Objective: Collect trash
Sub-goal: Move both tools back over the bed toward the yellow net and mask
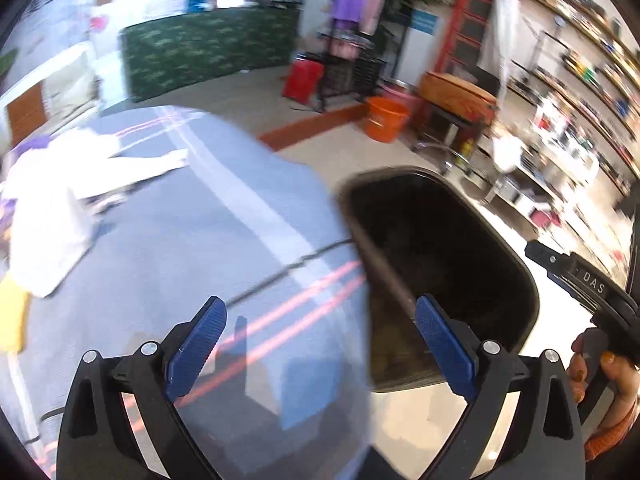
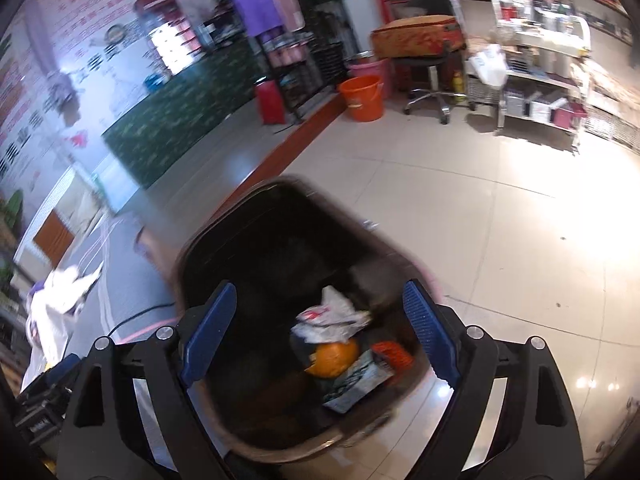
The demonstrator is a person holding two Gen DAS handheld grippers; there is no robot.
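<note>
A dark trash bin [image 2: 224,240] stands on the tiled floor right below my right gripper [image 2: 320,332], which is open and empty above its mouth. Inside lie a crumpled white wrapper [image 2: 332,314], an orange round piece [image 2: 334,358], a grey packet [image 2: 356,380] and a red scrap [image 2: 394,352]. My left gripper [image 1: 320,348] is open and empty, over the edge between the grey-blue tablecloth [image 1: 180,240] and the bin [image 1: 500,240]. The right gripper's body [image 1: 588,284] shows at the right of the left wrist view. White crumpled paper [image 1: 48,208] lies on the table's left.
An orange bucket [image 2: 362,96], a red container [image 2: 270,102], a stool with an orange cushion [image 2: 420,40] and shelving carts [image 2: 540,72] stand further back. A green patterned counter [image 1: 208,52] is behind the table. A black cable [image 1: 280,272] runs across the cloth.
</note>
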